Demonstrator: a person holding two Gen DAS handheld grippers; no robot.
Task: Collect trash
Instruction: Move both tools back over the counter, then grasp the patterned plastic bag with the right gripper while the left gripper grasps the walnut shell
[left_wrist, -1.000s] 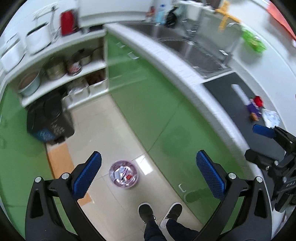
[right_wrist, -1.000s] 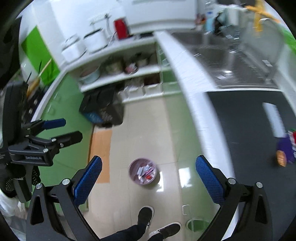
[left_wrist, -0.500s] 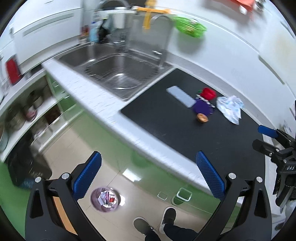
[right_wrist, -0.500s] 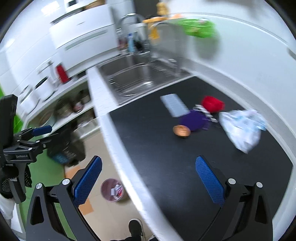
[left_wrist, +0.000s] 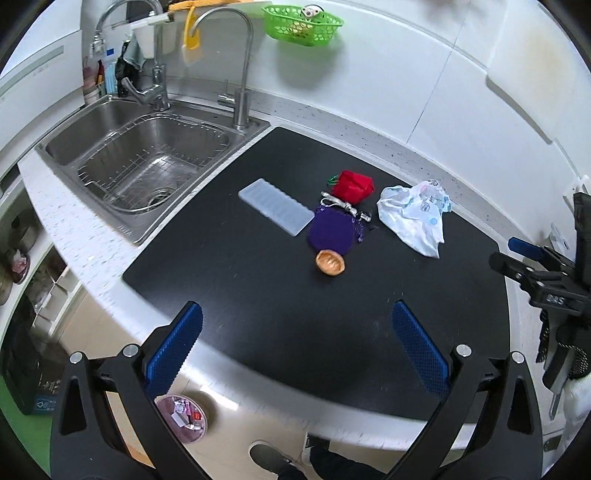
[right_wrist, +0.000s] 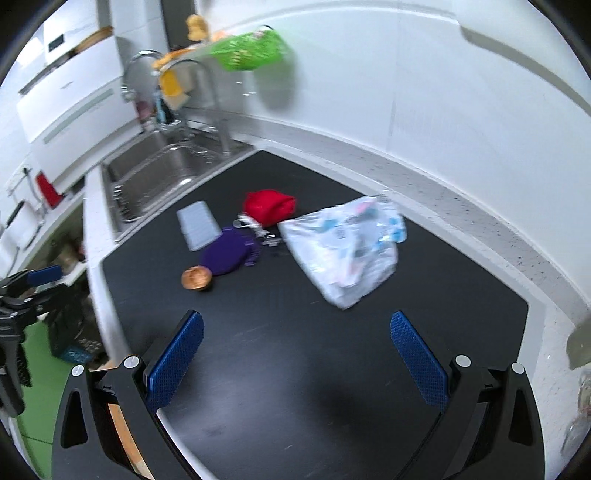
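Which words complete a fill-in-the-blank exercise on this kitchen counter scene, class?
1. The crumpled white plastic bag lies on the ____ mat.
2. The green plastic basket hangs on the ____.
3. The round bin stands on the ____.
4. Both pairs of jaws are ____.

Missing words: black; wall; floor; open

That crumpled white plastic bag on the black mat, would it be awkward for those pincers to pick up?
Probably floppy: the white plastic bag lies crumpled and slumped on the black mat, so it would likely sag and change shape when lifted. It looks thin and light, so a push might slide it rather than tip it.
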